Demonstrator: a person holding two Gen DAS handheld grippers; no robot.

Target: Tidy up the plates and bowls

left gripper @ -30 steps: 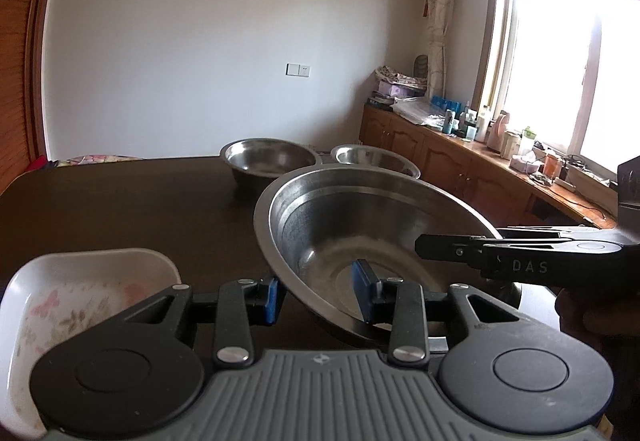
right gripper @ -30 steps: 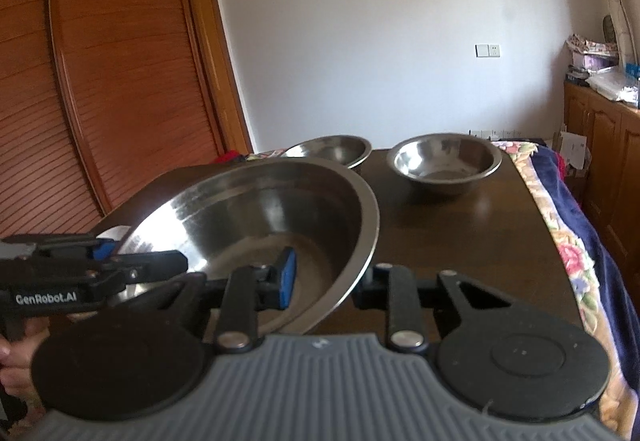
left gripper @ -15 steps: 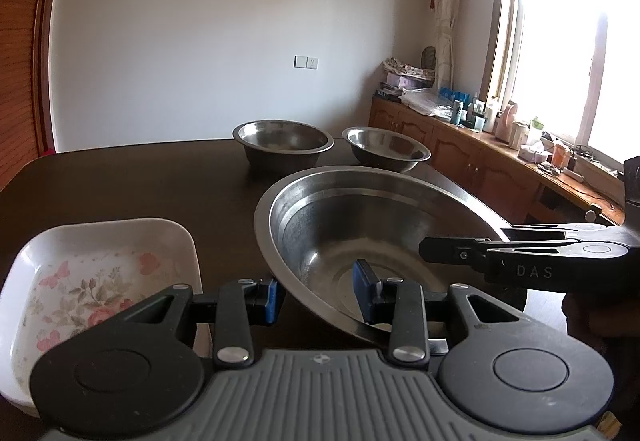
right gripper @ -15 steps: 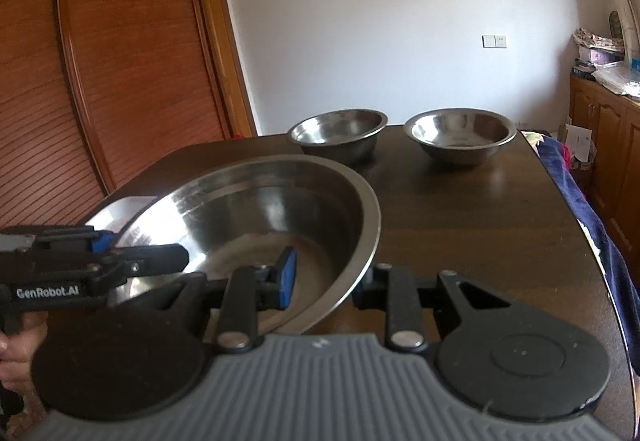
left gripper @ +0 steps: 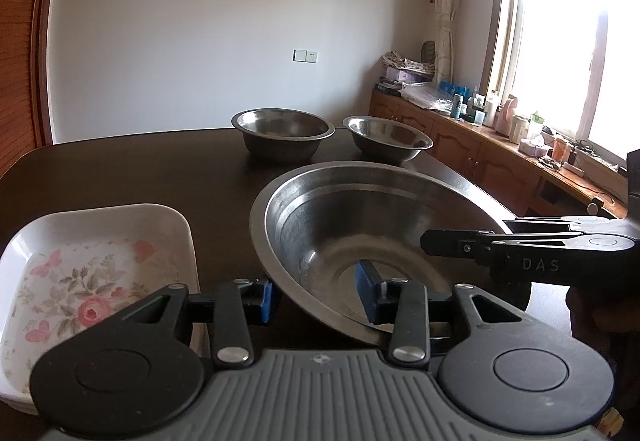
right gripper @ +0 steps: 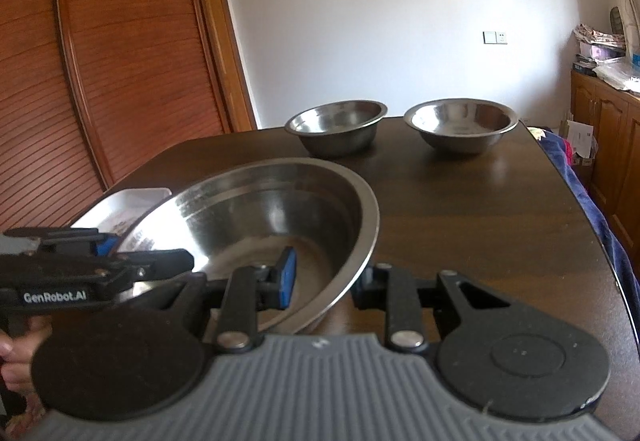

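Left wrist view: our left gripper (left gripper: 316, 297) is opening around the big steel bowl's (left gripper: 360, 209) near rim. Right gripper (right gripper: 326, 277) alone clamps the opposite rim, so the bowl could tilt or slip.

Left wrist view: low, close behind own fingers, facing across dark table (left gripper: 120, 169) toward far wall and right-hand window. Right wrist view: same nearness, facing far wall and left wooden doors. Shared: large steel bowl (left gripper: 372, 225) (right gripper: 272, 217) and two far bowls.
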